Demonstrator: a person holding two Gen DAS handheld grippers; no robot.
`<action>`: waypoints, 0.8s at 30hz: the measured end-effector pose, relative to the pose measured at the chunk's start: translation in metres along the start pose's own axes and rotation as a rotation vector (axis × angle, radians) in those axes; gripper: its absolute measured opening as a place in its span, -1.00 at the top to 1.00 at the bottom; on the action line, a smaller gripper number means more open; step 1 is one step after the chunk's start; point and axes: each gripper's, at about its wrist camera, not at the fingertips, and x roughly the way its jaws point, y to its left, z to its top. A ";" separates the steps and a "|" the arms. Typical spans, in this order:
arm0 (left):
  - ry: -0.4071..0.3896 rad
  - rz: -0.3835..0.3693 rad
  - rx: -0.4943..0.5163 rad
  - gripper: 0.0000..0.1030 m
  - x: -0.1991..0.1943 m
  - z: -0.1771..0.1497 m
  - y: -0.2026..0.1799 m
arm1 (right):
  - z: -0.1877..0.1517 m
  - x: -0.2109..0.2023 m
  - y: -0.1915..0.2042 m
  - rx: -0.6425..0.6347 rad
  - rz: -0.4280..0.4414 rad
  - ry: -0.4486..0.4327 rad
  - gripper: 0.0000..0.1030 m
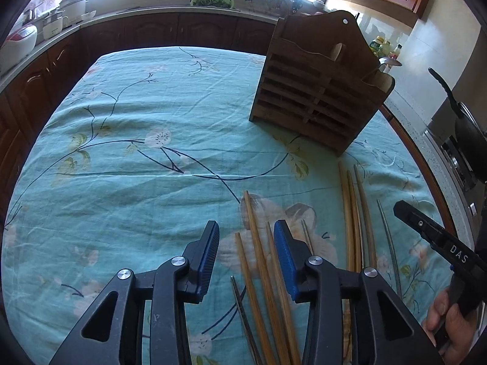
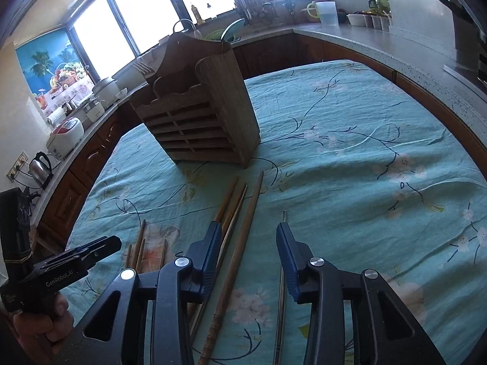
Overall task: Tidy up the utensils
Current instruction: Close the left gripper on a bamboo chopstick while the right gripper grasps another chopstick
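Left claw: left claw [image 1: 246, 252] hangs over the brown chopsticks [image 1: 258, 261], fingers part-spread with two or three sticks between them, pads not seen pressing any.
Right claw: right claw [image 2: 248, 255] likewise part-spread, straddling one long wooden chopstick [image 2: 240, 252]; nothing pinched.
Metal pair: thin metal chopstick [image 2: 284, 216] lies just beside the right finger (its lower end runs under the claw).
Pale set: longer pale chopsticks [image 1: 354, 222] lie near the brown ones, all on the floral cloth of the table [image 1: 121, 158].
Handling: sticks look light, stiff and slim, likely to roll or scissor; the metal ones probably slippery. Taking hold near mid-length, across the shaft, seems safest.
Holder: slatted wooden utensil holder [image 1: 307, 97] stands upright beyond the sticks, apart from them.
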 end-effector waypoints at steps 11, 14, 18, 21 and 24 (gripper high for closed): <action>0.082 0.017 0.049 0.54 0.045 0.014 -0.010 | 0.018 0.052 0.000 -0.023 -0.079 0.084 0.60; 0.072 0.032 0.079 0.55 0.051 0.016 -0.014 | 0.025 0.058 0.003 -0.047 -0.101 0.092 0.61; 0.057 0.066 0.126 0.65 0.057 0.015 -0.023 | 0.032 0.069 0.012 -0.110 -0.139 0.099 0.61; 0.043 0.083 0.145 0.86 0.059 0.014 -0.024 | 0.031 0.073 0.020 -0.170 -0.181 0.100 0.66; 0.040 0.065 0.123 0.87 0.056 0.014 -0.022 | 0.030 0.069 0.018 -0.155 -0.163 0.100 0.83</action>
